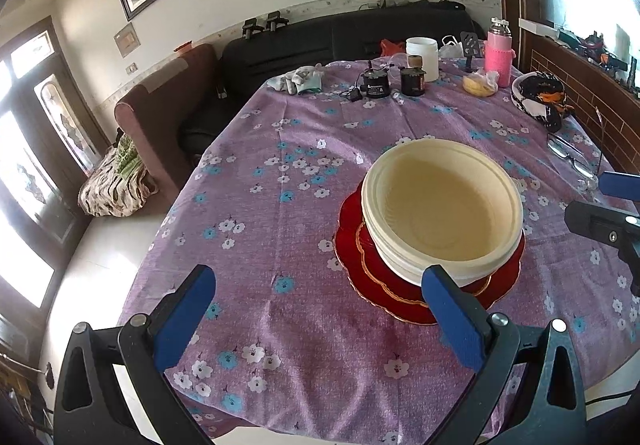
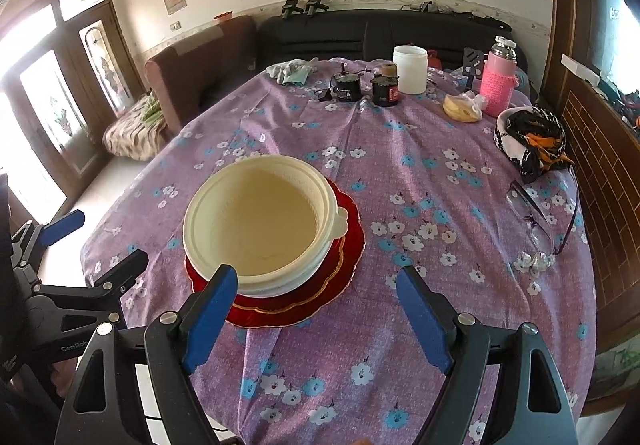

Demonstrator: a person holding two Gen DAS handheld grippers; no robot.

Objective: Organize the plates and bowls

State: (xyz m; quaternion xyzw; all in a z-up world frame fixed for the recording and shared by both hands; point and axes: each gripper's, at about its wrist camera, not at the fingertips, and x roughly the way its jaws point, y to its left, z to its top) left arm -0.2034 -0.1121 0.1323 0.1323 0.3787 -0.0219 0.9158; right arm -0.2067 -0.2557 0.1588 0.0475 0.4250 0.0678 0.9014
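Observation:
A cream bowl [image 1: 442, 205] [image 2: 258, 221] rests on stacked red plates with gold scalloped rims [image 1: 352, 253] [image 2: 344, 257] on the purple flowered tablecloth. My left gripper [image 1: 320, 285] is open over bare cloth, with the stack just beyond its right finger. My right gripper [image 2: 318, 285] is open too, the bowl's near rim lying just past its left finger; nothing sits between either pair of blue pads. In the right wrist view the left gripper [image 2: 72, 237] shows at the left edge. In the left wrist view the right gripper's fingers [image 1: 618, 183] show at the right edge.
At the table's far end stand a white jar [image 2: 410, 69], a pink flask [image 2: 498, 79], two black cans [image 2: 386, 89], a bag of yellow food [image 2: 462, 107], gloves [image 2: 290, 71] and a patterned cloth bundle [image 2: 528, 139]. Glasses [image 2: 536, 221] lie at the right. Sofas stand behind.

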